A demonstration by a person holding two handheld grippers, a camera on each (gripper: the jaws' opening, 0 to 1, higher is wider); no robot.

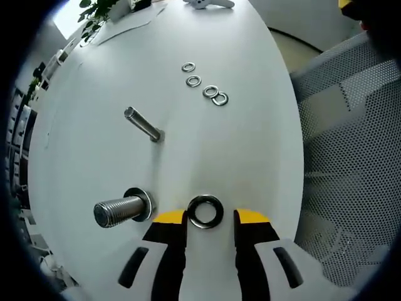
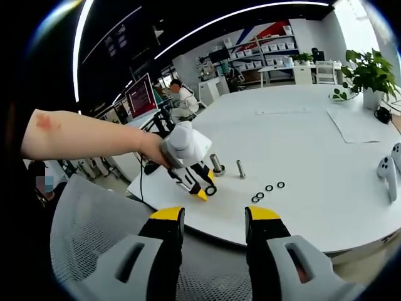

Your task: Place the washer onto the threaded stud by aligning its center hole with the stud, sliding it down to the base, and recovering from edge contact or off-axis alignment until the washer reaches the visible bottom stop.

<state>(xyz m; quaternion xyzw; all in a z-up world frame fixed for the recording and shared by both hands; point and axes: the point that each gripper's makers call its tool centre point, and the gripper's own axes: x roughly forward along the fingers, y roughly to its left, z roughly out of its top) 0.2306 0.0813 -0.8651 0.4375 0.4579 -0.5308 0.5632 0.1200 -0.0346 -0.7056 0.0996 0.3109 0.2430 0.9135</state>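
A dark metal washer (image 1: 205,211) sits between the yellow fingertips of my left gripper (image 1: 210,218), which is shut on it just above the white table (image 1: 238,150). The large threaded stud (image 1: 119,210) with a flange at its base stands immediately left of the washer, apart from it. A thinner bolt (image 1: 143,124) stands farther off. In the right gripper view, a hand holds the left gripper (image 2: 203,187) near the table's edge, the washer (image 2: 211,190) at its tip, short of the large stud (image 2: 217,164). My right gripper (image 2: 213,221) is open and holds nothing, back over a mesh chair.
Several loose washers (image 1: 203,84) lie in a row beyond the thin bolt. A grey mesh chair (image 1: 351,157) stands by the table's edge. A potted plant (image 2: 369,72), a sheet of paper (image 2: 363,125) and a white controller (image 2: 387,169) are on the table's far right. A person (image 2: 185,97) sits in the background.
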